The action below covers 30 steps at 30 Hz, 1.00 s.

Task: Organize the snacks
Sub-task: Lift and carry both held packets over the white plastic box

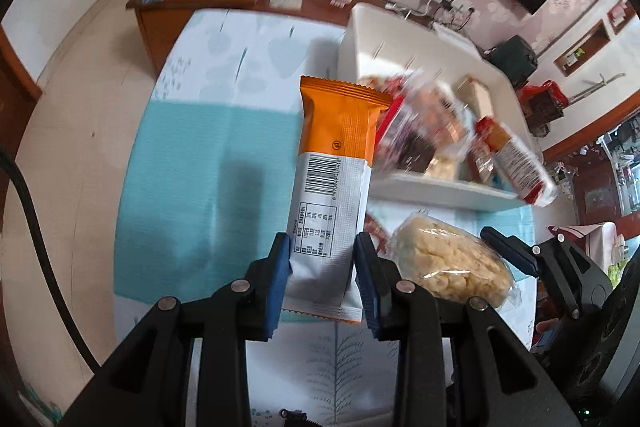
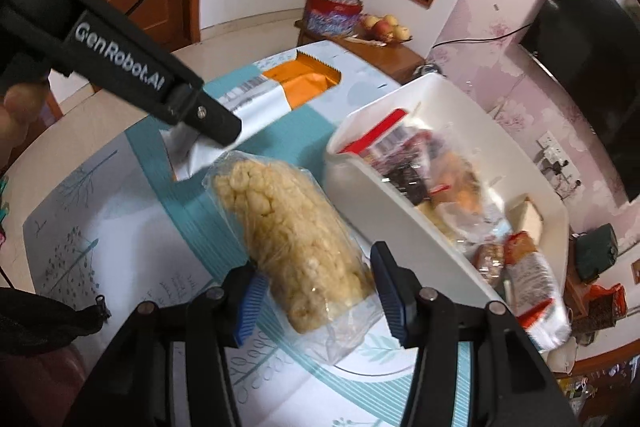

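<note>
The left gripper (image 1: 322, 279) pinched the white lower end of an orange-and-white snack packet (image 1: 336, 163), which hung clear above the teal-and-white tablecloth (image 1: 180, 167). The right gripper (image 2: 316, 291) had its blue pads pressed on either side of a clear bag of puffed rice cake (image 2: 292, 235), just right of the packet. Farther right stood a white bin (image 2: 400, 219) holding more wrapped snacks (image 2: 532, 275).
</note>
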Each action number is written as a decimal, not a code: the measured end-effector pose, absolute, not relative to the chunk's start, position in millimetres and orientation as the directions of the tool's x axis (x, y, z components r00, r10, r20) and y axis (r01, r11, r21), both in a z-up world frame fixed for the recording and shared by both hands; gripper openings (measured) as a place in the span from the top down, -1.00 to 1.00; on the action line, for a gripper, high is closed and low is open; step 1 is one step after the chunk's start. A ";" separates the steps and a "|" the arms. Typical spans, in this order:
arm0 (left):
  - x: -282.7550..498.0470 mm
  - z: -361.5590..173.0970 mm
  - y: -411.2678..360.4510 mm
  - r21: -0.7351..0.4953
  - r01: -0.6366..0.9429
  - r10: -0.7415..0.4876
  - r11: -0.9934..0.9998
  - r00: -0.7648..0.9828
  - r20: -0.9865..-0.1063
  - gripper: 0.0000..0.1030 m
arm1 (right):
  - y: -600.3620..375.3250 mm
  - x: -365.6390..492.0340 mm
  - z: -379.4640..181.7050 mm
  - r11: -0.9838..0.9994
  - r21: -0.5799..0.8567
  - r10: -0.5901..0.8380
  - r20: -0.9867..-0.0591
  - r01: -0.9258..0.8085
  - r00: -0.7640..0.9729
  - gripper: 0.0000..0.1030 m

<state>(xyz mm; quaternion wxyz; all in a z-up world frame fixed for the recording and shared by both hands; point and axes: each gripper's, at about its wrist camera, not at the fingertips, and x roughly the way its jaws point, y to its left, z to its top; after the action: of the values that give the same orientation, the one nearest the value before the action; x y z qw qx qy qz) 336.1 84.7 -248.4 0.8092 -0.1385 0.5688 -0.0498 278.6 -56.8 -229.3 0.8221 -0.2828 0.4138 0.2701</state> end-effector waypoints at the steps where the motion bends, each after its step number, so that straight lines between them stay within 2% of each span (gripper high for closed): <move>1: 339.1 -242.6 83.0 -0.283 -0.070 -0.241 0.957 0.358 -0.902 0.40 | -60.9 280.8 -223.9 0.701 -0.249 0.208 -0.825 -0.668 0.526 0.00; 16: 402.8 -204.8 37.1 -0.299 0.036 -0.282 0.954 0.457 -0.843 0.39 | -111.9 333.8 -193.8 0.795 -0.347 0.086 -0.747 -0.497 0.659 0.00; 30: 462.8 -209.6 5.6 -0.281 0.045 -0.267 0.959 0.487 -0.832 0.39 | -140.7 394.3 -192.5 0.801 -0.403 0.020 -0.723 -0.444 0.691 0.00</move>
<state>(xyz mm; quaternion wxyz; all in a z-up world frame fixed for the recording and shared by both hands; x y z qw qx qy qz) 462.8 5.6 -209.6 0.8550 -0.1112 0.4983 -0.0913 394.3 -140.7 -192.5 0.8737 -0.2866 0.3701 0.1327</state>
